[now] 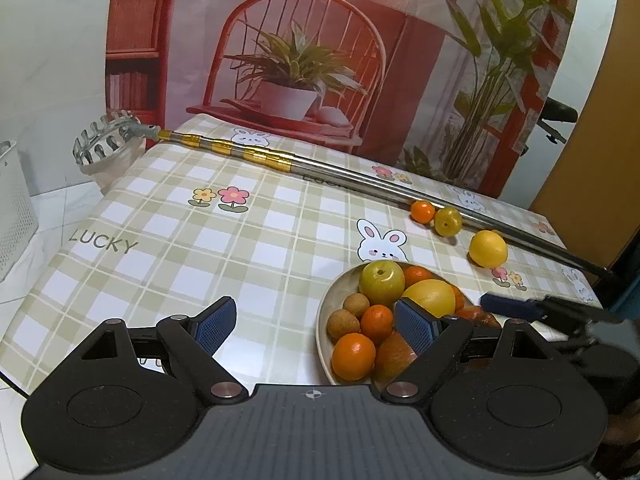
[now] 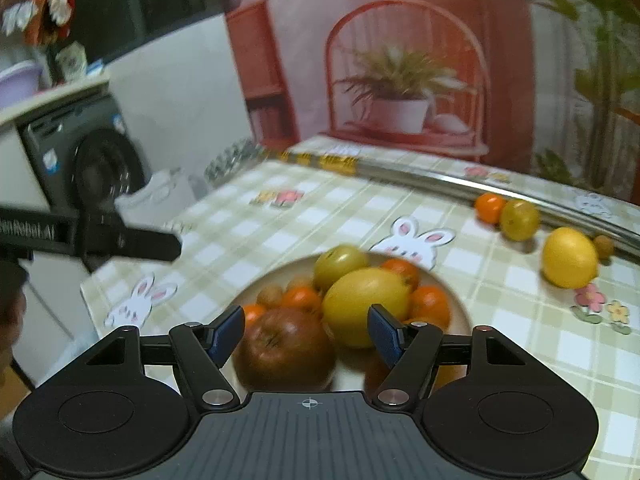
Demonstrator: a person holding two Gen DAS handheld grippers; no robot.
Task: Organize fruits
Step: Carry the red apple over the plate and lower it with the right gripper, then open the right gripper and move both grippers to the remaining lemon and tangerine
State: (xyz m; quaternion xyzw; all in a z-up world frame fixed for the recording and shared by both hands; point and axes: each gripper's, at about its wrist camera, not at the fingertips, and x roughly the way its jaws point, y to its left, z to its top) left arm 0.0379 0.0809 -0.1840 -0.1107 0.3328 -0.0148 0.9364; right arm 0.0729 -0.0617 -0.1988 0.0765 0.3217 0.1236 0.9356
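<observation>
**Fruit heaped on the plate, four pieces loose at right**

The checked worktop [image 1: 248, 264] fills both views. A long metal pole [image 1: 360, 184] crosses its upper part. The plate [image 1: 326, 312], lower centre, holds piled fruit. A lemon [image 1: 488, 249], a green fruit [image 1: 448, 221], an orange [image 1: 422, 211] and a small brown fruit [image 2: 603, 246] lie loose at right. The left hand-held gripper [image 1: 322, 328] is released, empty; the right hand-held gripper [image 2: 306, 332] is released above the plate, gripping nothing.

"LUCKY" on checked tablecloth [image 1: 168, 216]
</observation>
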